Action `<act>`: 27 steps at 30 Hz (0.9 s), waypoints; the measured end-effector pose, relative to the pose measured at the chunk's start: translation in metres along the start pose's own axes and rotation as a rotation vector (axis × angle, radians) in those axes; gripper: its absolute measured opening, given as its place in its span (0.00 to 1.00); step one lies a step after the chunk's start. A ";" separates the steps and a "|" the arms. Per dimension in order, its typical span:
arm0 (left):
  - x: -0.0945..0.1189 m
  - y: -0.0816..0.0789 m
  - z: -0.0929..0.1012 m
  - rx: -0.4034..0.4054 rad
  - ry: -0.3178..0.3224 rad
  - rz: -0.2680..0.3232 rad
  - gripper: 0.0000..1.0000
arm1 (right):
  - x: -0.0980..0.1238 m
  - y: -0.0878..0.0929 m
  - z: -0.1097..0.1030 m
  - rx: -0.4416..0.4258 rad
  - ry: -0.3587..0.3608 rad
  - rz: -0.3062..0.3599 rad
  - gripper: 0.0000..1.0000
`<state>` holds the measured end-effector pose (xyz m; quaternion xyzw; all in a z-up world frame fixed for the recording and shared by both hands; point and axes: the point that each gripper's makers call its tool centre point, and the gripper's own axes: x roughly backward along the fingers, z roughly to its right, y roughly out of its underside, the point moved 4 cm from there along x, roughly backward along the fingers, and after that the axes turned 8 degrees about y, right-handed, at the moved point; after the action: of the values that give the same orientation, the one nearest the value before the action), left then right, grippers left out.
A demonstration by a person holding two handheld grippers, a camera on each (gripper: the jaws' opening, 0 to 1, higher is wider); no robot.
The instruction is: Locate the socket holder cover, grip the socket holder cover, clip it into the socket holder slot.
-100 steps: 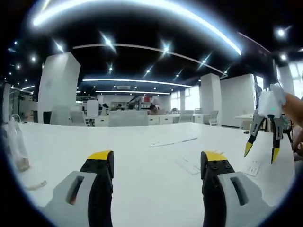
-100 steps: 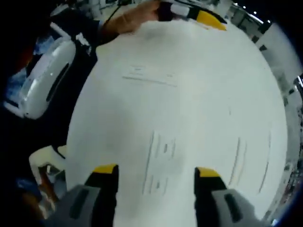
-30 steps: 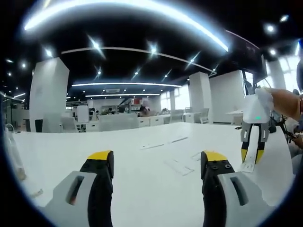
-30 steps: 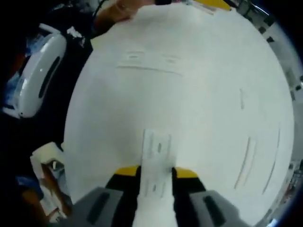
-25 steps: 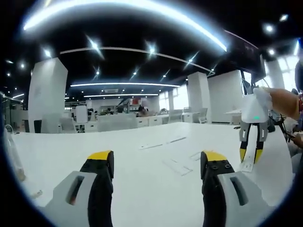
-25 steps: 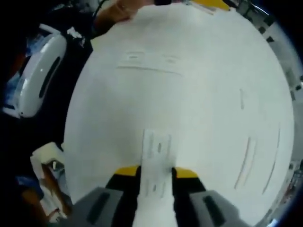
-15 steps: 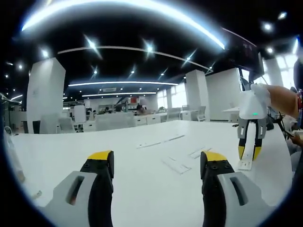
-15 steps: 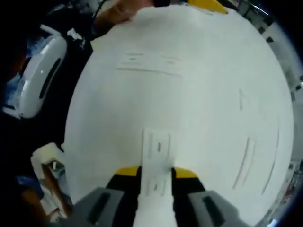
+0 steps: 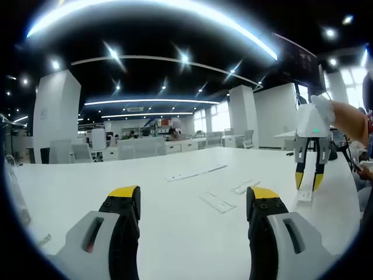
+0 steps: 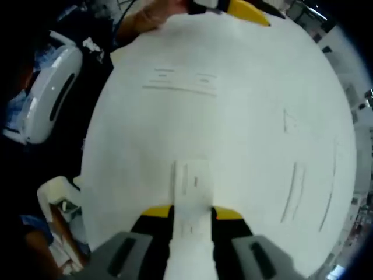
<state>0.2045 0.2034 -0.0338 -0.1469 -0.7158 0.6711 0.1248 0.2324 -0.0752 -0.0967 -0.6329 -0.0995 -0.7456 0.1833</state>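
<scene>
White flat plastic socket holder cover (image 10: pixel 191 195): being pinched at its near end so it is hanging clear above the white table (image 10: pixel 245 116).
Right gripper (image 10: pixel 190 213): closing tight on that cover.
Left gripper (image 9: pixel 192 201): idling wide open, empty.
Slot strips (image 9: pixel 217 202): lying ahead, well apart.

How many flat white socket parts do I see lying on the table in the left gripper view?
3: a long strip farthest away, a small piece to its right, one nearest. More may be hidden.
</scene>
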 end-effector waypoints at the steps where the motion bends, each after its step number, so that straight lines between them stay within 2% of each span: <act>1: -0.001 0.001 0.002 0.004 0.011 -0.003 0.73 | 0.000 0.002 0.001 -0.004 0.003 0.000 0.27; 5: -0.004 0.003 0.012 0.004 0.081 -0.017 0.68 | 0.000 0.009 0.002 -0.030 0.004 -0.002 0.27; 12: -0.010 0.009 0.025 0.011 0.160 -0.055 0.69 | 0.003 0.014 0.001 -0.044 0.002 -0.010 0.27; 20: -0.010 0.008 0.023 0.016 0.149 -0.054 0.70 | 0.009 0.023 0.006 -0.061 0.014 -0.012 0.27; 27: -0.010 0.008 0.022 0.018 0.148 -0.053 0.70 | 0.014 0.045 0.022 -0.130 0.029 -0.024 0.27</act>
<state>0.2061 0.1796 -0.0432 -0.1761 -0.7024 0.6612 0.1962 0.2688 -0.1104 -0.0828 -0.6314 -0.0561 -0.7617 0.1342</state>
